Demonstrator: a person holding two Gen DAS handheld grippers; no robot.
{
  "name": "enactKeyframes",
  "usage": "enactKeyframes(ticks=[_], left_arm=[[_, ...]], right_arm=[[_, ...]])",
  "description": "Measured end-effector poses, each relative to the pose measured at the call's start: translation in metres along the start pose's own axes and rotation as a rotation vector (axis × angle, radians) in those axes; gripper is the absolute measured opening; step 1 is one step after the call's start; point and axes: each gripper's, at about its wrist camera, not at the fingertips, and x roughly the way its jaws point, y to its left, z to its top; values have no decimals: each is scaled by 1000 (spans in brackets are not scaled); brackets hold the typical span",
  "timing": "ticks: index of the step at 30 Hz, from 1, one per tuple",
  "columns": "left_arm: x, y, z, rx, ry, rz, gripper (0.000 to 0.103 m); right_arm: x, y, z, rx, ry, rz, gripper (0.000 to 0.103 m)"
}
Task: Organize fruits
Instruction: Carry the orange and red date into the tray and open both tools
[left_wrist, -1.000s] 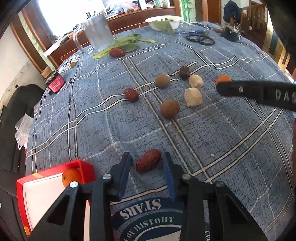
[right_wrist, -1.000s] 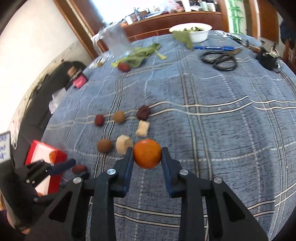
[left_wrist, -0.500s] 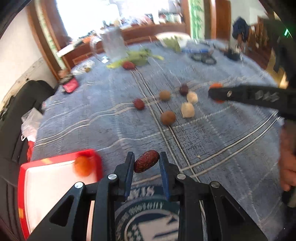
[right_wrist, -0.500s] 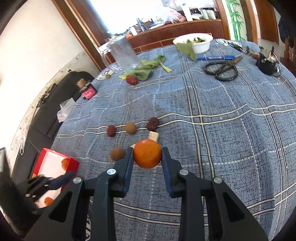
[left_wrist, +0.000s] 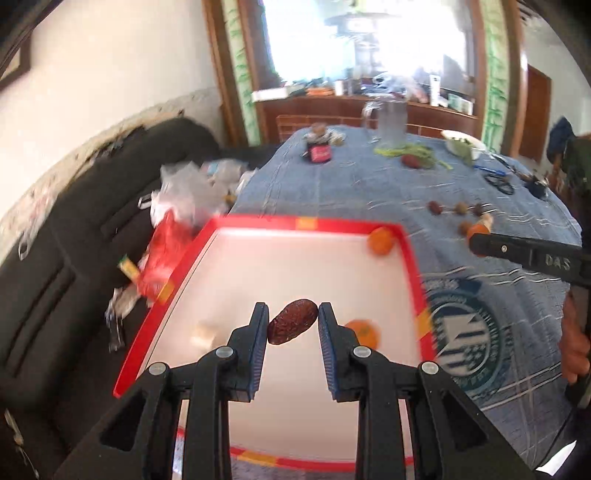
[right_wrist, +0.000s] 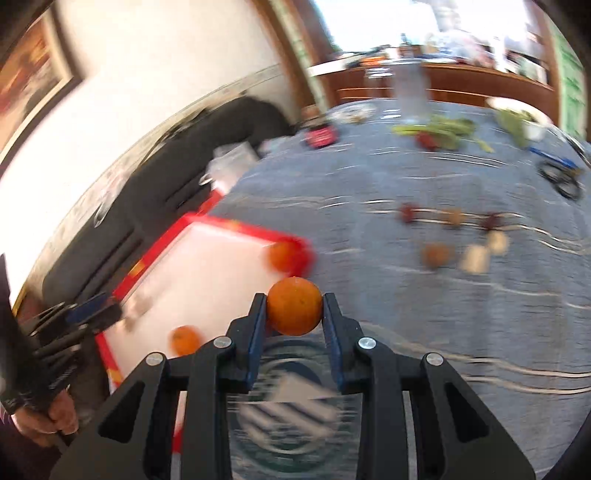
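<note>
While the left gripper (left_wrist: 292, 325) clamps a wrinkled red date (left_wrist: 292, 326) between its fingertips above the white floor of the red-rimmed tray (left_wrist: 413, 258), two oranges lie in that tray, one in its far right corner (left_wrist: 380, 240) and one by its right rim (left_wrist: 364, 332). Over the blue checked tablecloth (right_wrist: 461, 302), just off the tray's far right corner, the right gripper (right_wrist: 294, 312) squeezes an orange (right_wrist: 294, 311) held between its fingertips.

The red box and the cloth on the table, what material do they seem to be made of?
The red box looks like cardboard: thin, straight red walls with yellow tape-like patches and a smooth, matte white inside, though plastic is possible. The cloth looks like woven fabric: blue with pale check lines, a printed round emblem, and it drapes over the table edge.
</note>
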Motion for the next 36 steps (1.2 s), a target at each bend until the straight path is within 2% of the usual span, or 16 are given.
enactKeyframes(ticks=[4,8,18,27,28,30,32,36], left_arm=[[8,11,-11,-22,0,20,26],[17,17,-19,-14,12,22,26],[35,27,-27,-10,28,66,27],[46,28,-33,-7,69,88,27],[47,29,-33,-7,74,87,29],[47,28,-34,-9,86,88,47],[43,27,-34,-10,77,100,57],[39,23,-33,-11,72,113,62]], right_arm=[[31,56,-6,-78,42,21,32],[60,80,-4,-98,65,2,32],[115,83,-2,-80,183,-84,32],[119,83,1,-77,205,-100,34],[120,81,1,-73,214,-97,35],[118,79,3,-61,222,-77,41],[110,77,4,-47,195,-54,47],[87,70,9,-43,126,-36,51]])
